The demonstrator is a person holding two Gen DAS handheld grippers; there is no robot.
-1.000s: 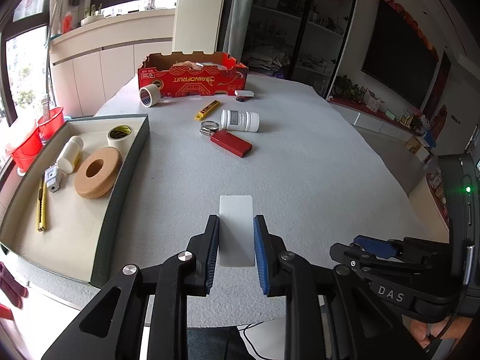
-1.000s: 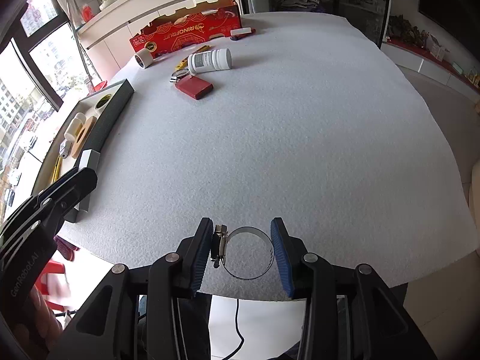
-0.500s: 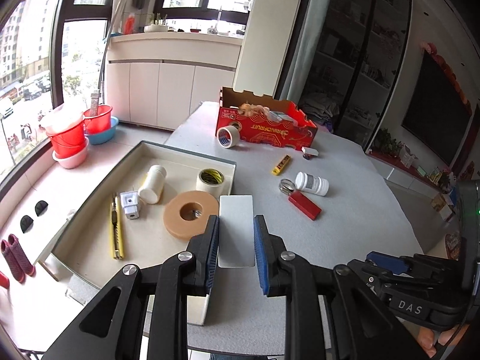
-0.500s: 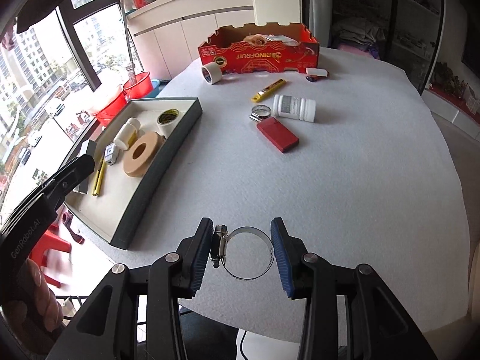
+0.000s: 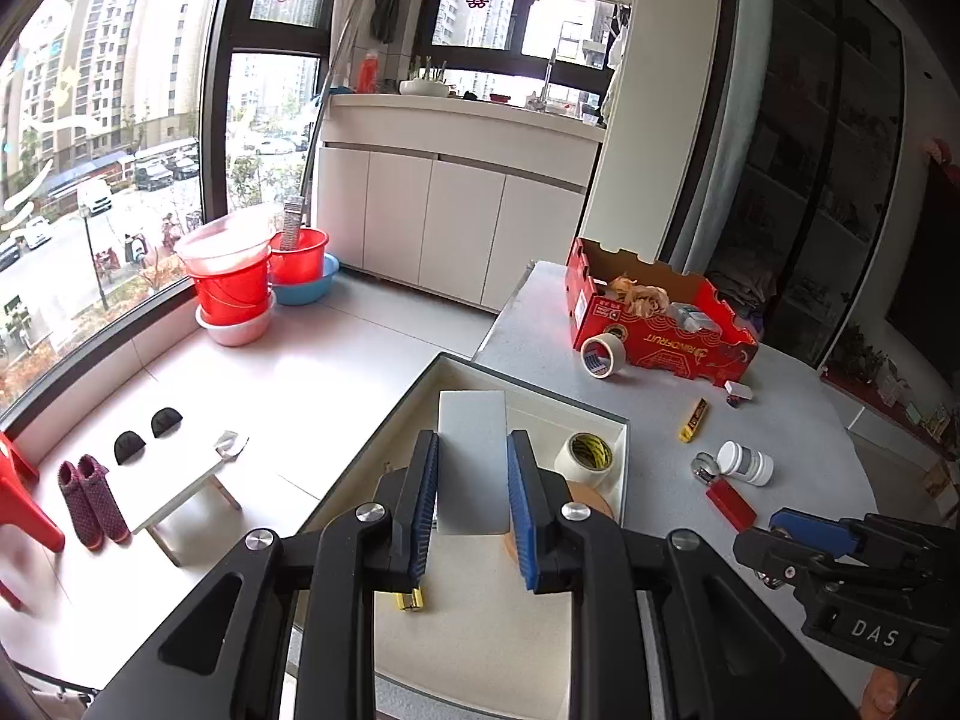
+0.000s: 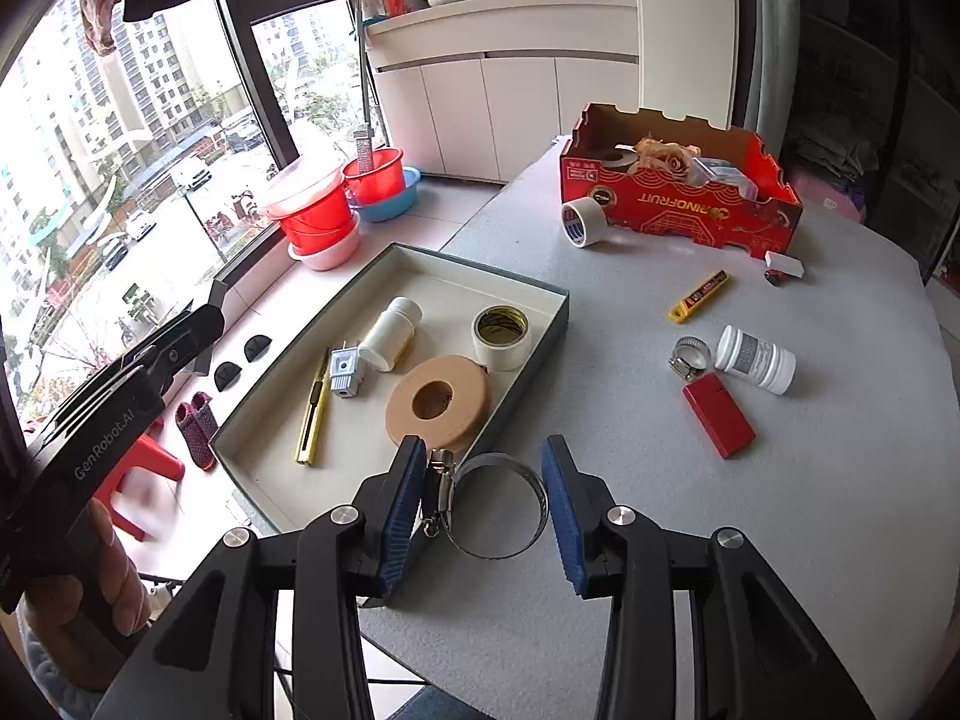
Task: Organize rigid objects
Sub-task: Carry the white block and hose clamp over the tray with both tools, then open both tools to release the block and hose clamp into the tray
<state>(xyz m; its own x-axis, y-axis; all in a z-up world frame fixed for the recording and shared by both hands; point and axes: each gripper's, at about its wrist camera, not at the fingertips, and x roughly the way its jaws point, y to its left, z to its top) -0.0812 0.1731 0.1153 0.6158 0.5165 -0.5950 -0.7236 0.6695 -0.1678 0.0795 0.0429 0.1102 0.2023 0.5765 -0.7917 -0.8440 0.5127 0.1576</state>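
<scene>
Above the shallow grey-walled tray at the near left edge of the grey felt-covered worktop, two items are being carried in for deposit; the transfer step is judged to be under way, with neither item yet set down. The left tongs are closed narrowly on a flat white rectangular card, which is held edge-on between the blue pads over the tray's inner floor. The right tongs are closed on a steel hose clamp ring, held just short of the tray's near wall and beside the tan foam ring lying inside.

Both tongs are pitched downward toward the tray, the right more steeply. The left handle is seen gripped by a hand at the left margin of the right wrist view.

The next move is judged to call for a lowering into a bare patch of tray floor, clear of the white bottle, yellow utility knife and tape roll, before the pads are parted.
</scene>
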